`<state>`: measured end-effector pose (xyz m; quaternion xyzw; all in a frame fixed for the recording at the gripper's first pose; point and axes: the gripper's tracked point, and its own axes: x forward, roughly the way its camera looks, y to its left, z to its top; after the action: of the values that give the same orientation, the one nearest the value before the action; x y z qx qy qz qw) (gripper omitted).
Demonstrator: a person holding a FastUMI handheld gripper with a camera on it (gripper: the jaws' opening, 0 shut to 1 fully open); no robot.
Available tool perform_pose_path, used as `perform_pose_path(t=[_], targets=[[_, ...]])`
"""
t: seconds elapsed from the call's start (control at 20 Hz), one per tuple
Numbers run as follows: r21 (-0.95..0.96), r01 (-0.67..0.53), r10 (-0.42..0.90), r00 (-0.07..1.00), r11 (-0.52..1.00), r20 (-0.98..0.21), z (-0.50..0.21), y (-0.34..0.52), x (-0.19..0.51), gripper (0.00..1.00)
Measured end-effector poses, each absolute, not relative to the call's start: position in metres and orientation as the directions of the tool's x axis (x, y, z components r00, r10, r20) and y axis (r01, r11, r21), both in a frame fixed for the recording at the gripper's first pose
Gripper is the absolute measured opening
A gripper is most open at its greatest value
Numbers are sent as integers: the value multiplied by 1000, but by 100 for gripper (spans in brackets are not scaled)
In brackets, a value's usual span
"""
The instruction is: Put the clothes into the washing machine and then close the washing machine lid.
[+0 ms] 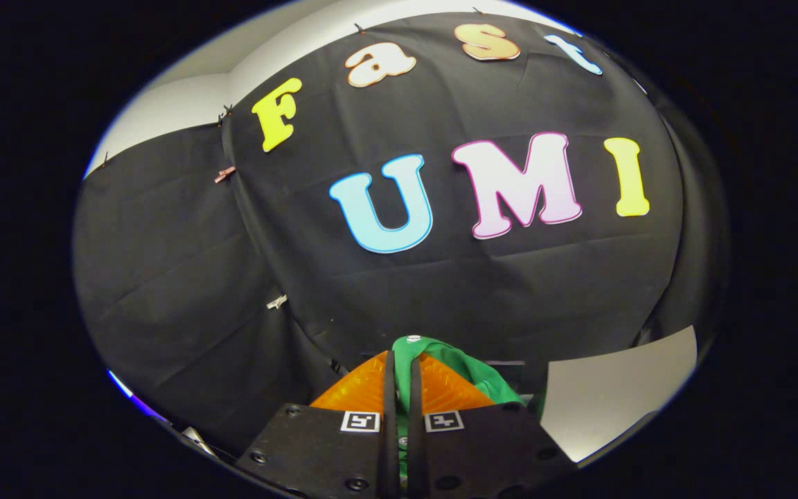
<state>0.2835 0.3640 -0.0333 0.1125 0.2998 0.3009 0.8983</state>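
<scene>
— Backdrop first: what hangs behind?

— Black cloth wall (184, 277), creased, pinned with small clips (224, 174) along its seam on the left. Above it, a pale wall (177, 104). Item one logged.

— Moving right from there?

— Low and centre, my gripper (400, 374), pointing forward at the cloth. Both fingers (389, 388) stand nearly together, only a narrow slit between them, and each body block carries a small square marker (360, 421).

— Anything held?

— Yes. One green garment (468, 371), pinched in that slit. Its fabric rises just past my fingertips, with a small pale button or tag (413, 339) at the top, then bunches and drapes off to the right of my right finger. A strip of the same green shows down in the gap between my fingers, closer to the body.

— And further right?

— Dark boxy shape (510, 367) just behind the garment; I cannot tell what it is. Beyond it, a pale flat surface (621, 388), lower right, well apart from my fingers.
</scene>
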Motion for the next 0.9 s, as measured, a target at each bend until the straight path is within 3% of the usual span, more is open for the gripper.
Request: perform_pose_path(t=[0.9], targets=[[180, -504, 475, 550, 845, -687, -252, 413, 264, 9]])
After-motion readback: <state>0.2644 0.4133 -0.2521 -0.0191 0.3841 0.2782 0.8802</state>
